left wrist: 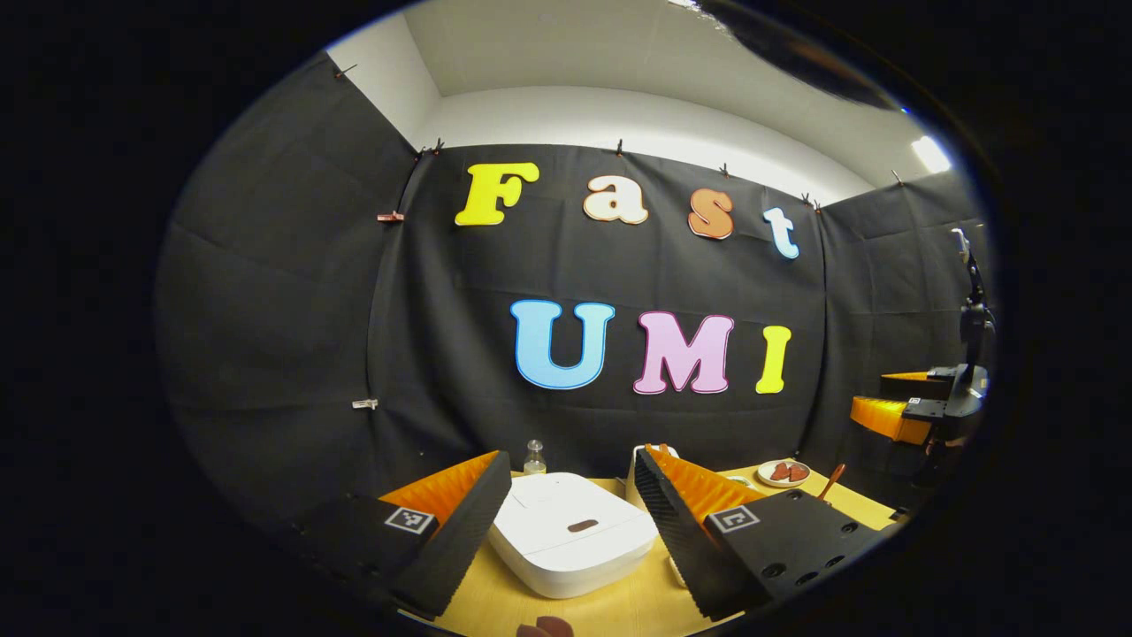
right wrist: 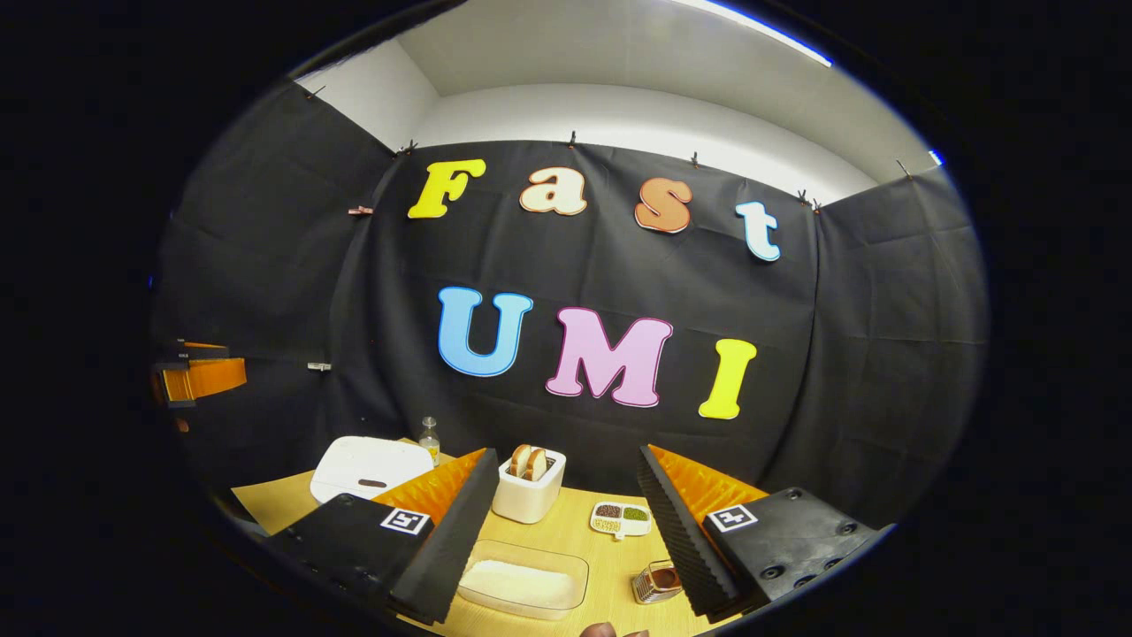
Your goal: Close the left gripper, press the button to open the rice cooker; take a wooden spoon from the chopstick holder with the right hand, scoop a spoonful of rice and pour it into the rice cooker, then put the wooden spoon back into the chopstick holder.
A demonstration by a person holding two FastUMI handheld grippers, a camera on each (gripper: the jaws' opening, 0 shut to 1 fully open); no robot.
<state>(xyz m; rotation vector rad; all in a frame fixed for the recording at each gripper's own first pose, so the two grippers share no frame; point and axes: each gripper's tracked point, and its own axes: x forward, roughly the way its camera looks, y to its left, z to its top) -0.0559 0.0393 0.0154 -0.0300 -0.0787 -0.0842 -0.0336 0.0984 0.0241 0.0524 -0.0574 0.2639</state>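
Overhead, both hand-held grippers hang above the desk (right wrist: pixel 566 540) with nothing between their fingers. The left hand-held gripper (left wrist: pixel 566 522) stands wide open, its fingers framing the white rice cooker (left wrist: pixel 570 531), whose lid lies flat and shut with the dark oval button (left wrist: pixel 582 525) on top. The right hand-held gripper (right wrist: pixel 562 522) is equally spread and empty; between its fingers the white chopstick holder (right wrist: pixel 528 495) stands upright with two wooden spoon heads (right wrist: pixel 528 461) poking from its top, and nearer the camera sits a clear tray of rice (right wrist: pixel 522 579). A small divided dish (right wrist: pixel 621 518) and a little jar (right wrist: pixel 656 579) lie to the side.

With the cooker shut, the spoons in the holder and both grippers free, the scene fits either the stage before the lid is opened or a finished round with the lid closed again; the pictures cannot decide. Should the button be pressed, the left fingers would need to come together and descend squarely onto that oval.
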